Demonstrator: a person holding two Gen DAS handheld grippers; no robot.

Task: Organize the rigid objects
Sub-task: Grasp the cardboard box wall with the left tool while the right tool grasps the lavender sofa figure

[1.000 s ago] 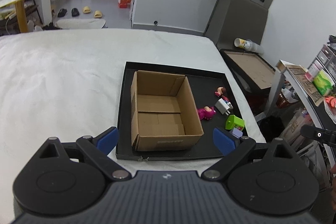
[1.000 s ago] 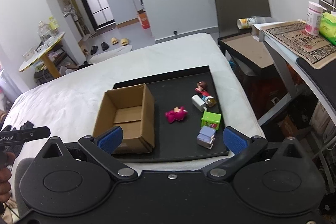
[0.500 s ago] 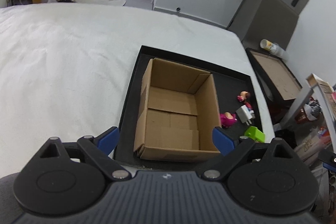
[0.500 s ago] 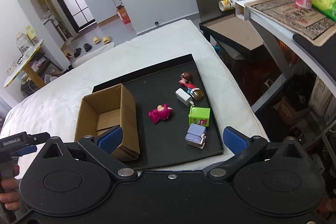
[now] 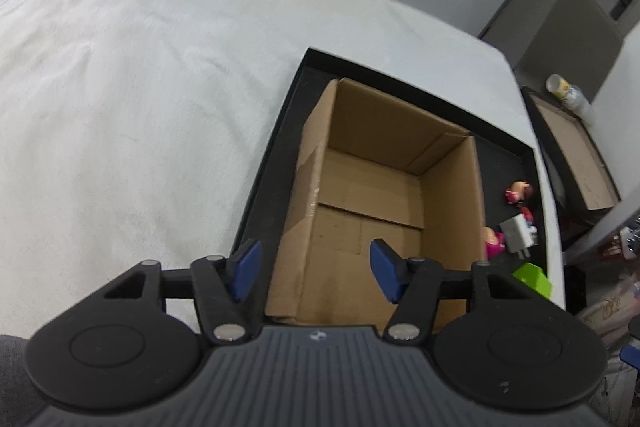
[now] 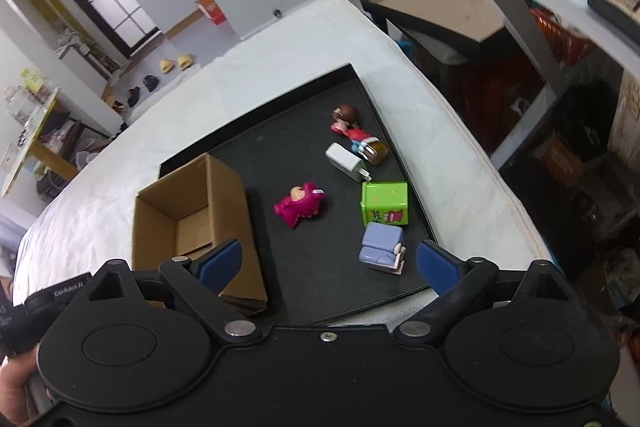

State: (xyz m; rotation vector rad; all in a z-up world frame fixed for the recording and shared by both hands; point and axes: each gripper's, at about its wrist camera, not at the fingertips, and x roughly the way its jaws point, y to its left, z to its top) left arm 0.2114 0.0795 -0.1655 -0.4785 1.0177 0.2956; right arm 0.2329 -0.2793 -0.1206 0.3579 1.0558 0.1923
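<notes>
Both pairs of blue-padded fingers are unclenched and grasp nothing. On the left gripper (image 5: 315, 269) the jaws have just been closing and now stand about half apart, with the near left wall of the cardboard box (image 5: 384, 211) seen in the gap between them, though the pads do not press on it. On the right gripper (image 6: 328, 261) the jaws have just been closing a little and remain wide, framing a bare stretch of the black tray (image 6: 296, 143) with no object between them. Taking the cardboard box as the landmark: it sits open-topped and empty at the left end of the tray, which lies on a white cloth-covered surface (image 5: 140, 87). Just to the right of the box lies a pink plush-like figure (image 6: 299, 205). Farther right from the box are a white charger plug (image 6: 346, 159) and, beyond it toward the tray's far rim, a small doll with brown hair (image 6: 350, 125). A green cube (image 6: 385, 203) stands well to the right of the box, near the tray's right rim, and a pale lavender block toy (image 6: 382, 247) lies just on the near side of the cube, close to the right gripper's right finger (image 6: 436, 263). All five toys are outside the box.
</notes>
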